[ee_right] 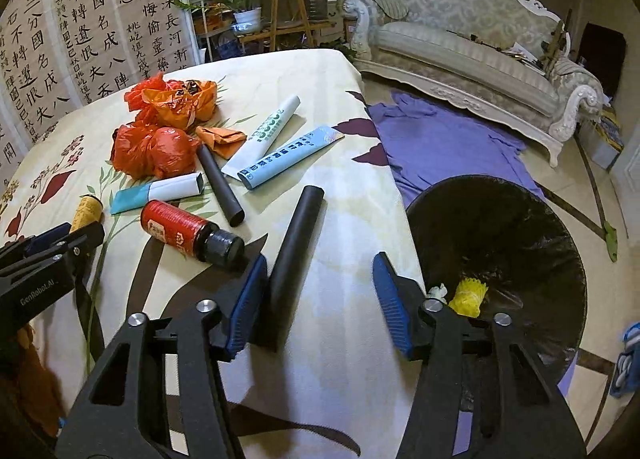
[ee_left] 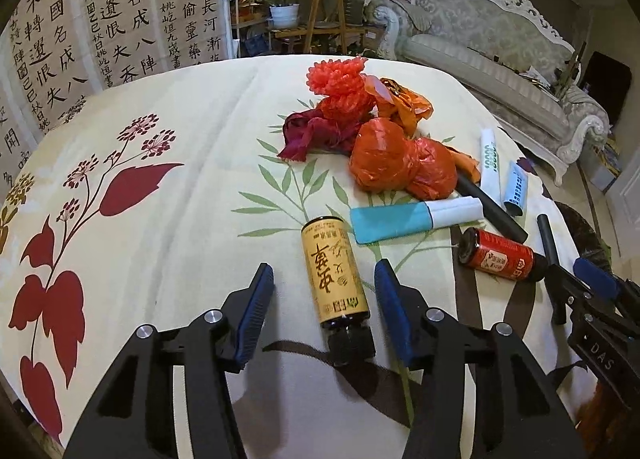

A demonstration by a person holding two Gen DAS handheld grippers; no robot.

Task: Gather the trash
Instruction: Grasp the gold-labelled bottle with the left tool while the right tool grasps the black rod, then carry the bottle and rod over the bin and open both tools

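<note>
Bottles (ee_left: 335, 269) (ee_right: 191, 230) — two; black tubes (ee_right: 291, 259) (ee_right: 220, 187) — two; both grippers (ee_left: 324, 299) (ee_right: 320, 291) open.

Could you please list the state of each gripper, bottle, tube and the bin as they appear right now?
left gripper: open, straddling the yellow bottle.
yellow bottle: lying down, capped.
right gripper: open, black tube beside its left finger.
black tube: lying on the tablecloth.
red bottle: lying down, capped.
trash bin: open, yellow scrap inside.
</note>
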